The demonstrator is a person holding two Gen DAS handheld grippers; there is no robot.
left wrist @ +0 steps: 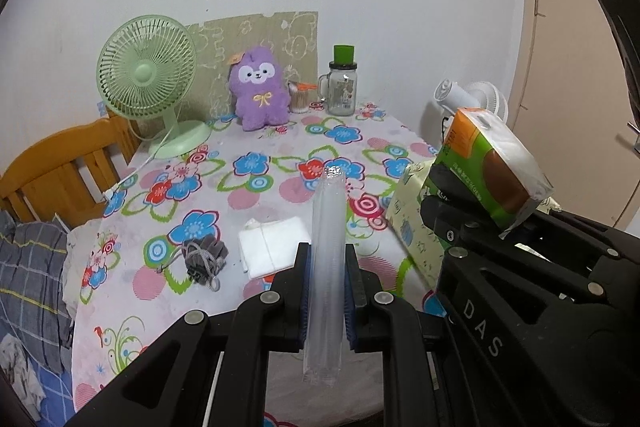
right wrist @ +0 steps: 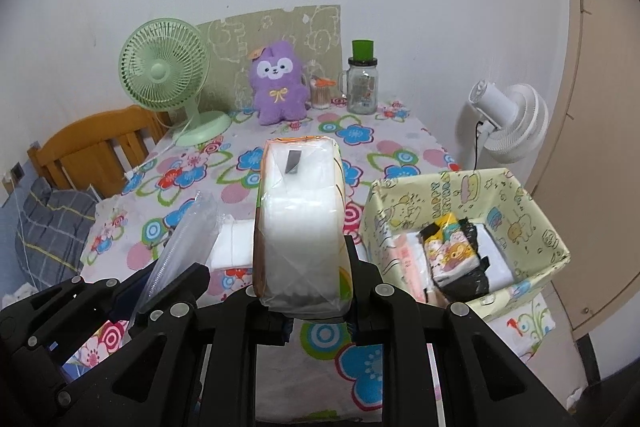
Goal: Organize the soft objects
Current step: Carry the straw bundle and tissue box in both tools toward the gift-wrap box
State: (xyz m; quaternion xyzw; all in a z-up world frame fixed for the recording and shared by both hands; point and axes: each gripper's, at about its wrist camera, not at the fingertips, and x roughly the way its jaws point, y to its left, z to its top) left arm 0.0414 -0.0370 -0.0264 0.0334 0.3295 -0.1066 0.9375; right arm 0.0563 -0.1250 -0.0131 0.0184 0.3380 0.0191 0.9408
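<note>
Both of my grabbers are squeezed tight on something. Left grabber (left wrist: 326, 291) pinches a clear plastic sleeve of cups (left wrist: 327, 247) between its blue pads (left wrist: 305, 291); the sleeve sticks out long and thin, up off the table. Right grabber (right wrist: 306, 281) squeezes a soft pack of tissues (right wrist: 300, 227) by its near end, and the pack points away from me, lifted above the cloth. From my left side I can see the same pack, green and orange, held high beside the box.

Just under my left grabber lies a folded white cloth (left wrist: 272, 247) on the flowery tablecloth (left wrist: 248, 163). Next to it, on the left, sits a little grey pouch (left wrist: 204, 257) with a string. Both are flat on the table and nothing touches them.

On the right, near my right grabber, is a pale yellow box (right wrist: 516, 195) with cartoon pictures. Inside it are some small packs, one with bright cartoon faces (right wrist: 452, 247), lying on something black and something white.

Farther back, a green fan (left wrist: 148, 83) stands on the left. A purple plush toy (left wrist: 260, 91) leans upright by the wall in the middle. Beside it is a small tub of cotton buds (left wrist: 300, 99), then a glass jar with a green lid (left wrist: 342, 87). A white fan (right wrist: 508, 123) stands off the table on the right. A wooden chair (left wrist: 64, 163) is at the far left
</note>
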